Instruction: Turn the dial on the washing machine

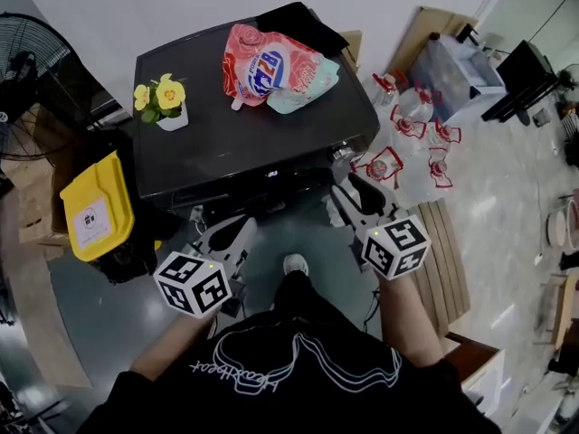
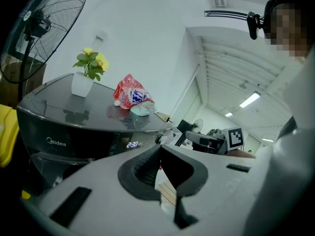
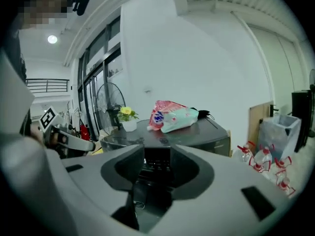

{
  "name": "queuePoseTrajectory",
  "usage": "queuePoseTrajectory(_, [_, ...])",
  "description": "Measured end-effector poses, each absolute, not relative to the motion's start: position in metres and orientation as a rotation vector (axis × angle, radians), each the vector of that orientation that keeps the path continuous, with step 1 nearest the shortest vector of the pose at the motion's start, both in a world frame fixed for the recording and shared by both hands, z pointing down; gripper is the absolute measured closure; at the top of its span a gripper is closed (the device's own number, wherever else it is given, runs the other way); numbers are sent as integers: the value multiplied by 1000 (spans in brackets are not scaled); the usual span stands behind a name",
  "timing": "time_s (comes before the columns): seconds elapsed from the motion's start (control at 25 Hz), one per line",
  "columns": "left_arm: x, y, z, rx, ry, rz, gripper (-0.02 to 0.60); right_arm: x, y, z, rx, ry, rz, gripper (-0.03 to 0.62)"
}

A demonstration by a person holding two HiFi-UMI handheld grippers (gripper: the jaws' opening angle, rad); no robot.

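Head view: right tool [image 1: 351,190], jaws apart and empty, near the washing machine [image 1: 226,143] dial [image 1: 341,156]; left tool [image 1: 235,231] closed, empty.

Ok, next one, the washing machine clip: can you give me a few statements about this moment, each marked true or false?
1. A white flower pot with yellow blooms stands on top of the washing machine. True.
2. The right gripper is clamped on the dial. False: its jaws stand apart and grip nothing, with the machine's front panel showing between them.
3. The detergent bags lie on the floor. False: they lie on the machine's top, toward the back.
4. A yellow bin stands beside the machine, on the side of the left gripper. True.
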State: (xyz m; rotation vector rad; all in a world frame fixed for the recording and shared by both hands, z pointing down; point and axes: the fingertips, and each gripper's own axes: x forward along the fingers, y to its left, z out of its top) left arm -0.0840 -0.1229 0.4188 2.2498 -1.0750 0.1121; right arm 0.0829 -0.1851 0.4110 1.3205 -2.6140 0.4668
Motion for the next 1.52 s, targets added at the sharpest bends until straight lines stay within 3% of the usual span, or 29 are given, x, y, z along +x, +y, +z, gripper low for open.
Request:
queuePoseTrajectory(0.12, [-83, -113, 395, 2304, -1055, 85, 577, 74, -156, 382, 1309, -2639, 442, 472])
queuePoseTrajectory(0.24, [-86, -102, 372, 2341, -1055, 65, 577, 72, -132, 361, 1326, -2642, 480, 589])
queuePoseTrajectory(0.76, [-79, -28, 291, 2573, -925, 4, 577, 37, -35, 299, 1203, -2764, 315, 589])
queuePoseTrajectory(1.52, [-92, -8, 269, 2665, -953, -40, 577, 19, -10, 273, 1205, -2904, 193, 589])
